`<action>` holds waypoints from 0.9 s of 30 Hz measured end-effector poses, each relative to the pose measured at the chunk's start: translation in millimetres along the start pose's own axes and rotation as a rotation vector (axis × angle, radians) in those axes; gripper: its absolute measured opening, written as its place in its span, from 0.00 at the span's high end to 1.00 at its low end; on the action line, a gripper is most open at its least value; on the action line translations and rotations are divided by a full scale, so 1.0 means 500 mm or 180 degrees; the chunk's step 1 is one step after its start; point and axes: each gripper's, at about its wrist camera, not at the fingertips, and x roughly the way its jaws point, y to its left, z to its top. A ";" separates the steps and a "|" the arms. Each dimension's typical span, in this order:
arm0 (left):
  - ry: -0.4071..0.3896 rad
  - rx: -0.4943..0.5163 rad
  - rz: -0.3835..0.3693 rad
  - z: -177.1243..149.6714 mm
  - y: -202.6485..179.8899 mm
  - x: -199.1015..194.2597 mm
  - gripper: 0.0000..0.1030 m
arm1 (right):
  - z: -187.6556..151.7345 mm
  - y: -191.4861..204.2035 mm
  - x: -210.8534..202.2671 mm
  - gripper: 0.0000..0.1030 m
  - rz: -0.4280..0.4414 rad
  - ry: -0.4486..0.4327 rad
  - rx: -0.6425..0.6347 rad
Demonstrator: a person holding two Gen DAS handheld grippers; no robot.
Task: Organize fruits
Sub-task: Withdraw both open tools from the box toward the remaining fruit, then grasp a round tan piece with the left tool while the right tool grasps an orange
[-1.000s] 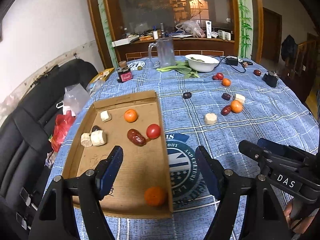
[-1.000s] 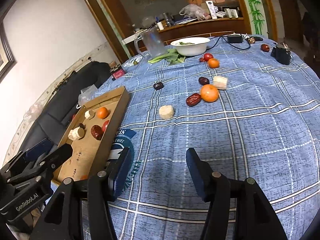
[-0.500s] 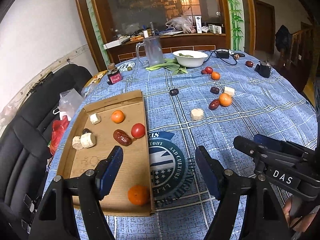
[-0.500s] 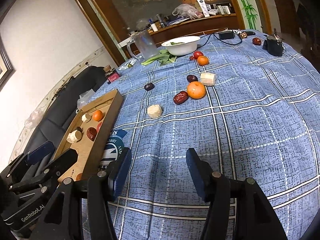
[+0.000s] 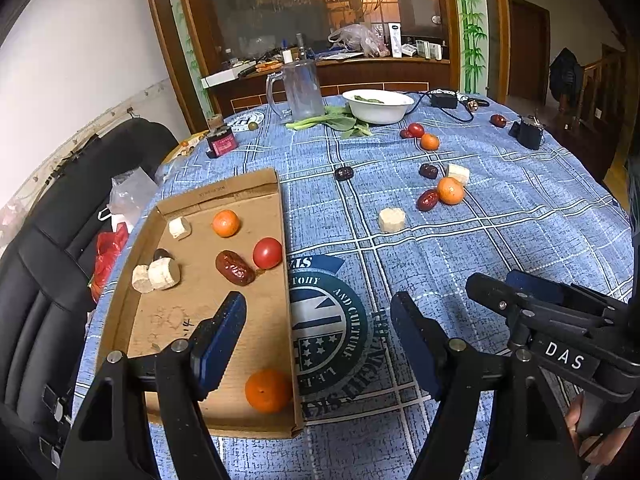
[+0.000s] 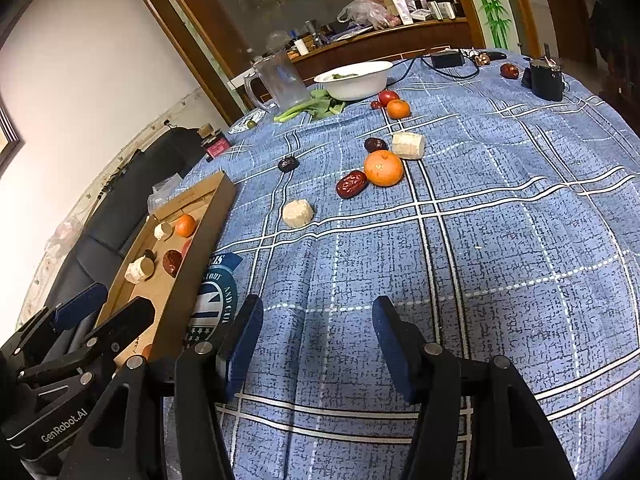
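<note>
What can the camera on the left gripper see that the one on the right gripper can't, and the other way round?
Only the left wrist view shows the whole floor of the cardboard tray, including the orange near its front corner and the full red tomato.

Only the right wrist view shows the picture frame on the wall.

Both show the open left gripper and open right gripper, the loose orange touching a red date, the pale chunk, the white bowl and the jug.
</note>
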 end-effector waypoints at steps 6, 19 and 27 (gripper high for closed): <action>0.0014 0.0019 -0.0027 0.000 0.001 0.017 0.28 | 0.002 -0.011 0.010 0.41 -0.0040 0.0055 0.0017; 0.0175 -0.0169 -0.0289 0.022 0.024 0.062 0.28 | 0.077 -0.084 -0.012 0.40 -0.0384 0.0070 0.0007; 0.0300 -0.0208 -0.0542 0.048 0.010 0.094 0.28 | 0.159 -0.102 0.041 0.40 -0.0422 0.0126 -0.0045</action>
